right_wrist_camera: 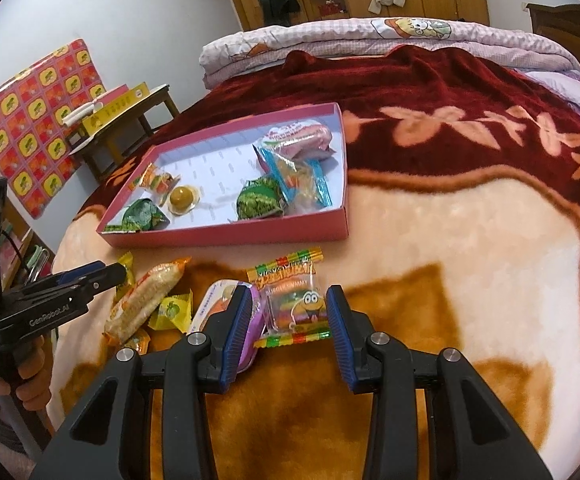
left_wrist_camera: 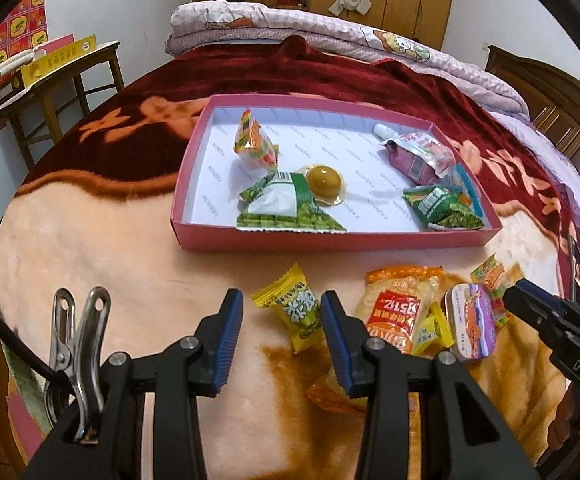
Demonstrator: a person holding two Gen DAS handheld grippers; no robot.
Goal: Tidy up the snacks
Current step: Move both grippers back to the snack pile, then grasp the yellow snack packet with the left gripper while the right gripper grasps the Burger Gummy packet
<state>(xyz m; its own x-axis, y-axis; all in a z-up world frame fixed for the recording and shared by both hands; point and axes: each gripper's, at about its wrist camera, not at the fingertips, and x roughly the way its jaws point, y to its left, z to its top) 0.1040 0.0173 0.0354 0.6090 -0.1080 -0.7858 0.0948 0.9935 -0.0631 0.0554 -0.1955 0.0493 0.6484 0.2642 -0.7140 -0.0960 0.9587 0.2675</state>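
both claws (left_wrist_camera: pixel 282 320) (right_wrist_camera: pixel 288 316) part-open, angled downward, empty

A plush blanket (left_wrist_camera: pixel 110 240) covers the bed, peach and cream in the middle with tan-brown patches, bordered in dark red with a peach leaf pattern. On it sits a pink tray (left_wrist_camera: pixel 329 240) whose white lining carries faint grey lettering. Inside lie two green pea packets (left_wrist_camera: pixel 286 208), an amber jelly cup (left_wrist_camera: pixel 323 182), a purple and pink pouch (left_wrist_camera: pixel 417 156) and a striped rainbow packet (left_wrist_camera: pixel 256 146). Near the blanket's front edge lie a yellow candy (left_wrist_camera: pixel 293 308) with green print, an orange and red cracker pack (left_wrist_camera: pixel 401 312), a purple-lidded tin (left_wrist_camera: pixel 471 320) and a clear gummy bag (right_wrist_camera: pixel 293 300) with rainbow-striped ends. Both grippers (left_wrist_camera: pixel 282 320) (right_wrist_camera: pixel 288 316) are black with blue pads (left_wrist_camera: pixel 230 332).
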